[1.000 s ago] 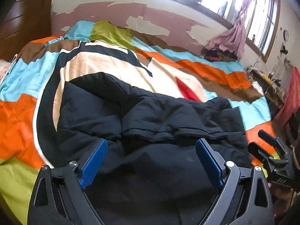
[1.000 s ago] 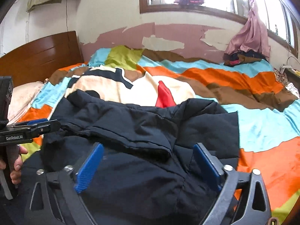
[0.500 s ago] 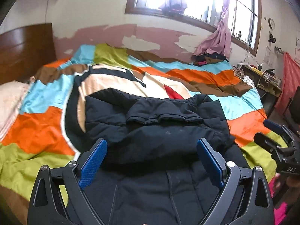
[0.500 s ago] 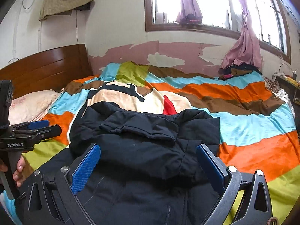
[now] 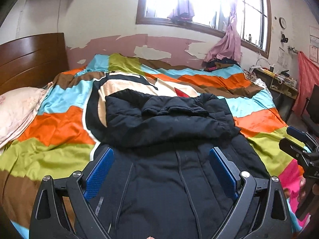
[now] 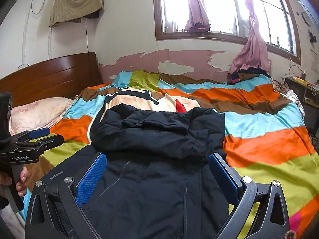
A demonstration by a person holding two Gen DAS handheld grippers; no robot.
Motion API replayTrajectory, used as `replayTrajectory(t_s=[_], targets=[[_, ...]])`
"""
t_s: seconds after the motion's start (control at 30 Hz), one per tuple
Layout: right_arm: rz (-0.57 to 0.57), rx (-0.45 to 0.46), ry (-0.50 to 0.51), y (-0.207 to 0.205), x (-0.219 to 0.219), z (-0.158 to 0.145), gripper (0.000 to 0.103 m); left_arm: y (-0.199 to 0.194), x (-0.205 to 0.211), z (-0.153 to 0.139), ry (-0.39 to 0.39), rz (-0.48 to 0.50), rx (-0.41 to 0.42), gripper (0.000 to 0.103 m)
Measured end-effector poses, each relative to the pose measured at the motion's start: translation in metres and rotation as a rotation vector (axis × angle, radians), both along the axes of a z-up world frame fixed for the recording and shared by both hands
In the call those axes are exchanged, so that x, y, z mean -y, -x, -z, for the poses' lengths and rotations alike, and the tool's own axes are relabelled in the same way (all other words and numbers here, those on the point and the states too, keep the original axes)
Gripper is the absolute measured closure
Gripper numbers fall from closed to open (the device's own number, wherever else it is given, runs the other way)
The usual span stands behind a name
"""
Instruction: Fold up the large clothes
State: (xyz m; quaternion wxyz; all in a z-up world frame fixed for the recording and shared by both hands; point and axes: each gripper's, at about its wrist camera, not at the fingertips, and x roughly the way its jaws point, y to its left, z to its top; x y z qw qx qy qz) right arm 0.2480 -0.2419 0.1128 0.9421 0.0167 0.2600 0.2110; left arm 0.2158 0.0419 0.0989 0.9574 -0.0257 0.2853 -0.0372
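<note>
At the bed's near edge, above the jacket, I read "GenRobot.AI" on my left gripper; both it and the right gripper hover level, fingers spread, empty

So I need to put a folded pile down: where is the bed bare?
Bare quilt lies right of the black coat, and a strip lies between coat and pillow. The far corner under the curtain is crowded with a clothes heap.

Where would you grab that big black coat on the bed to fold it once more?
Probably the near hem of the black coat, one gripper at each lower corner, coming from the bed's near edge. Its far part is already doubled back into a thick roll, while the near half lies flat and single-layered toward the left gripper and right gripper, both open, so thin edges suit the fingers.
</note>
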Motion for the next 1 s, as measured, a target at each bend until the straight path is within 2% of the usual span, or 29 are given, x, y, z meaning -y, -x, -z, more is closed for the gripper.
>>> replayTrajectory(t_s=[0.33, 0.5, 0.63, 0.83, 1.0], targets=[[-0.024, -0.028, 0.034, 0.064, 0.011, 0.024, 0.000, 0.053, 0.013, 0.019, -0.095, 0.075, -0.026, 0.010], [-0.044, -0.072, 0.056, 0.096, 0.021, 0.043, 0.000, 0.084, 0.000, 0.035, -0.194, 0.096, -0.033, 0.010], [-0.059, -0.071, 0.102, 0.124, 0.022, 0.058, 0.000, 0.109, -0.020, 0.055, -0.232, 0.111, -0.049, 0.010], [-0.091, -0.071, 0.184, 0.158, 0.007, 0.084, 0.000, 0.133, -0.028, 0.095, -0.389, 0.112, -0.105, 0.010], [-0.110, -0.103, 0.201, 0.169, -0.002, 0.104, 0.000, 0.141, -0.032, 0.127, -0.423, 0.110, -0.157, 0.010]])
